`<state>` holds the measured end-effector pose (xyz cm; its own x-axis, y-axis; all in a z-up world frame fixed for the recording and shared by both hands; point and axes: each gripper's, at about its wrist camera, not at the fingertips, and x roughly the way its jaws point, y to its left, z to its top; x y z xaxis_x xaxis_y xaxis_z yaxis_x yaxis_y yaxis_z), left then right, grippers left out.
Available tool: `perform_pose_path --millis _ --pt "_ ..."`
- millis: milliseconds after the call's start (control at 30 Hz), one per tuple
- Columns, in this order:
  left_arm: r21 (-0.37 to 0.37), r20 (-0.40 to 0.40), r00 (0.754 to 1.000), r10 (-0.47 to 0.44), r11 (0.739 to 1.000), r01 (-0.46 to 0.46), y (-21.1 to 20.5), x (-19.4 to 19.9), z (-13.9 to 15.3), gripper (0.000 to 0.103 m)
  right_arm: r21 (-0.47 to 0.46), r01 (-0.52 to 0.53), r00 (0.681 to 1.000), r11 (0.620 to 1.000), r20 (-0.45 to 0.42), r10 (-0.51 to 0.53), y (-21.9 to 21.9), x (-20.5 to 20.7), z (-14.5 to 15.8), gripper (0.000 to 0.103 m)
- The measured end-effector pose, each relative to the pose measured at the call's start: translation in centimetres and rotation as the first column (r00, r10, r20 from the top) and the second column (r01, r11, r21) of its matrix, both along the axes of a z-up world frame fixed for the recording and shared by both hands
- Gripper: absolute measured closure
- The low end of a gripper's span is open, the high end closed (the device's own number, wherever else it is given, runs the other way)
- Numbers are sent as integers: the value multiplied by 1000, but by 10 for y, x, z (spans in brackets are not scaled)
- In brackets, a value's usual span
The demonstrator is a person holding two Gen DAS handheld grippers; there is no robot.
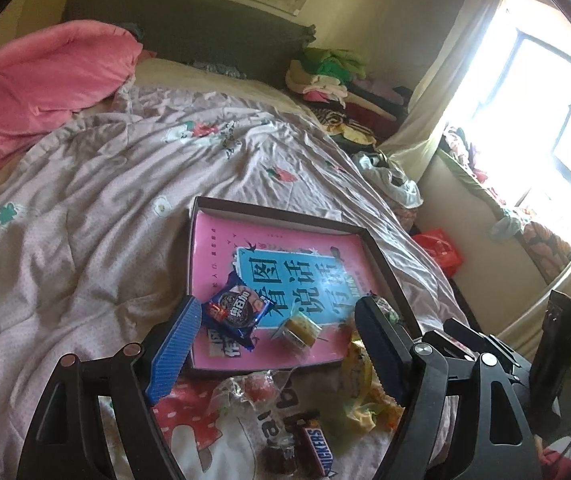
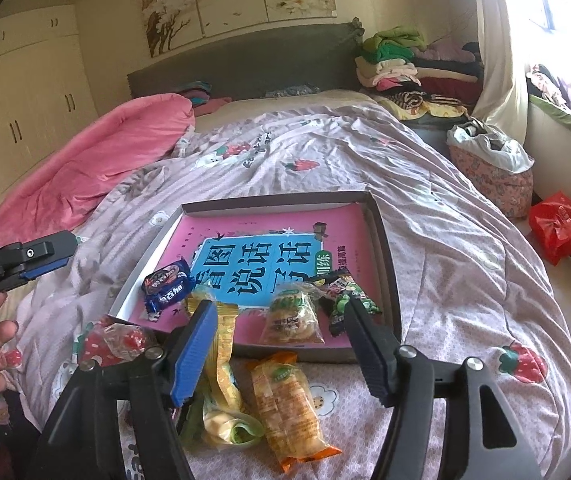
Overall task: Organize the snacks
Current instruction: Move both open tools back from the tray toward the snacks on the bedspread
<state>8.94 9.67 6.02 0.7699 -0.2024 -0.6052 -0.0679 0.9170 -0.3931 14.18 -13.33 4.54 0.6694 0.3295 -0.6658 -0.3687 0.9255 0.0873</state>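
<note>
Careful: your right gripper [image 2: 281, 344], jaws wide and empty, hangs over the yellow packet [image 2: 221, 364]; grabbing loose film risks dropping it short of the tray [image 2: 385, 264].

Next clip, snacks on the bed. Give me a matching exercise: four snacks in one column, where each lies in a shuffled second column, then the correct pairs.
Things:
1. blue Oreo cookie packet
2. brown Snickers bar
3. dark green-and-black candy packet
4. orange-ended clear bag of biscuits

Places:
A. on the quilt, just in front of the tray, between the right gripper's fingers in its view
B. in the tray, left part
C. in the tray, near its right wall
D. on the quilt, nearest the left camera

Pairs: 1-B, 2-D, 3-C, 4-A
</note>
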Motion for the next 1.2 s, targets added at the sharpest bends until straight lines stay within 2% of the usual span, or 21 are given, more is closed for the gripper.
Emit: perform_pose_path --millis 733,933,1067,1200 --pt "30 18 999 32 999 -32 6 -21 22 23 15 -31 1000 999 1 31 0 -15 7 37" --pt "47 4 999 35 998 -35 4 -25 22 23 14 -45 999 999 -18 45 4 -21 1 37" --pt "25 -35 999 19 1000 -18 2 -24 14 23 2 -61 998 998 -30 61 6 -26 -5 37" --pt "33 -61 998 9 999 -7 -2 -23 8 23 -7 -80 996 997 -46 79 10 -32 -12 37"
